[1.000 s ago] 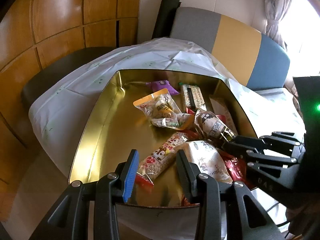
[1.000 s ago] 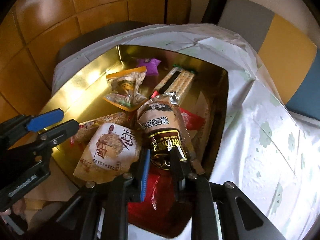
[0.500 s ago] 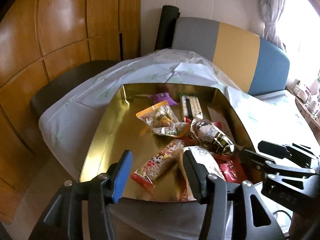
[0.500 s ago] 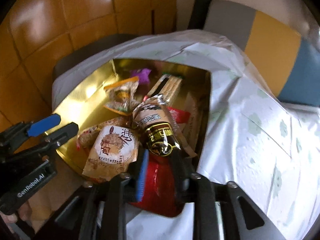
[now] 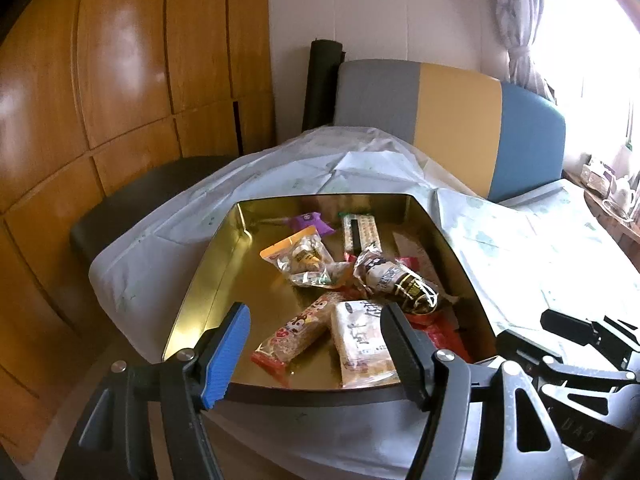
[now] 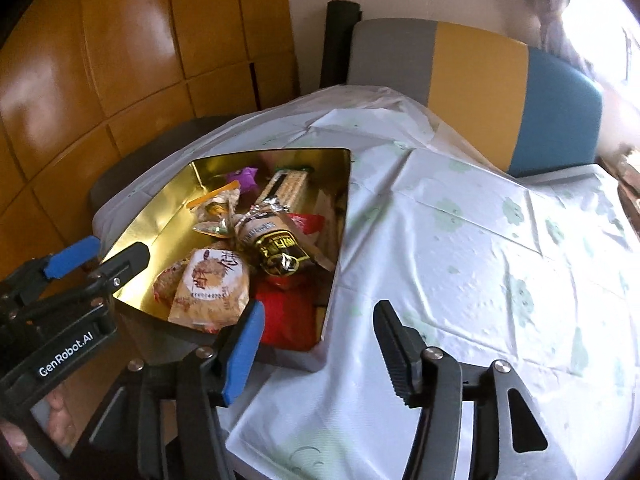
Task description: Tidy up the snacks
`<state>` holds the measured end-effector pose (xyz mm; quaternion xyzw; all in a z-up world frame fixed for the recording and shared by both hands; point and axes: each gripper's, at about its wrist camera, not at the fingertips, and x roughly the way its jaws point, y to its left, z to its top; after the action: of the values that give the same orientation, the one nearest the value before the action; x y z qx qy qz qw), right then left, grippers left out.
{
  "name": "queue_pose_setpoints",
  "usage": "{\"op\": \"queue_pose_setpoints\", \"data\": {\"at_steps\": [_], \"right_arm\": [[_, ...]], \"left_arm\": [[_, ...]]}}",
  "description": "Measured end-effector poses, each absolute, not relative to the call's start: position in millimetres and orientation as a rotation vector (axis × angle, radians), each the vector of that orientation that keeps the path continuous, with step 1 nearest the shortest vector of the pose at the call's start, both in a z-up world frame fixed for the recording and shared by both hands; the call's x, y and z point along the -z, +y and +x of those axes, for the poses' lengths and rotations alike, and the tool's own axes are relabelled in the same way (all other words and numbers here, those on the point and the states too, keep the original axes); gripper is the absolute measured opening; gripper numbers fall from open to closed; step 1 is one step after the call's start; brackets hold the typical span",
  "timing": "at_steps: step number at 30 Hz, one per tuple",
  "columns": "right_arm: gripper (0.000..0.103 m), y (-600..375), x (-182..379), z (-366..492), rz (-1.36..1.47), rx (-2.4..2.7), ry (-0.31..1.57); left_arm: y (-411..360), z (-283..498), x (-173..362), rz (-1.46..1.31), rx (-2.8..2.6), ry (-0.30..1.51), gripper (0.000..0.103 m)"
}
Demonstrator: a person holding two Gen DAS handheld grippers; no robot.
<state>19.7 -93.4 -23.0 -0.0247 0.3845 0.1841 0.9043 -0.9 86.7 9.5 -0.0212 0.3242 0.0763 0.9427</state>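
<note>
Now the table [image 6: 480, 240] fills the frame's right; the gold tin [image 5: 208, 280] sits centre-left, holding the snacks [image 5: 372, 276]. Both left tongs [image 5: 316, 340] and right tongs [image 6: 320, 336] gape empty; slick wrappers could slip when pinched.

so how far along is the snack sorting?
Snacks are all in the gold tin, but loosely heaped: the brown-and-black packet lies on top of the red wrappers. In hand: nothing; left gripper and right gripper both have jaws open and empty. Left: lining up the pile.
</note>
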Motion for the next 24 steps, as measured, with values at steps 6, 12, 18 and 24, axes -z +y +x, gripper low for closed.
{"op": "queue_pose_setpoints", "data": {"at_steps": [6, 12, 18, 24], "right_arm": [[0.063, -102.8, 26.0, 14.5, -0.026, -0.357, 0.801], [0.067, -103.0, 26.9, 10.8, -0.023, -0.356, 0.799], [0.071, -102.5, 26.4, 9.4, -0.021, -0.357, 0.8], [0.072, -99.8, 26.4, 8.4, -0.033, -0.355, 0.798]], "left_arm": [[85.1, -4.6, -12.5, -0.034, -0.193, 0.634, 0.069], [89.8, -6.3, -11.5, -0.046, -0.225, 0.627, 0.069], [89.7, -5.8, -7.9, -0.038, -0.226, 0.64, 0.069], [92.0, -5.3, -6.8, -0.052, -0.222, 0.641, 0.069]]}}
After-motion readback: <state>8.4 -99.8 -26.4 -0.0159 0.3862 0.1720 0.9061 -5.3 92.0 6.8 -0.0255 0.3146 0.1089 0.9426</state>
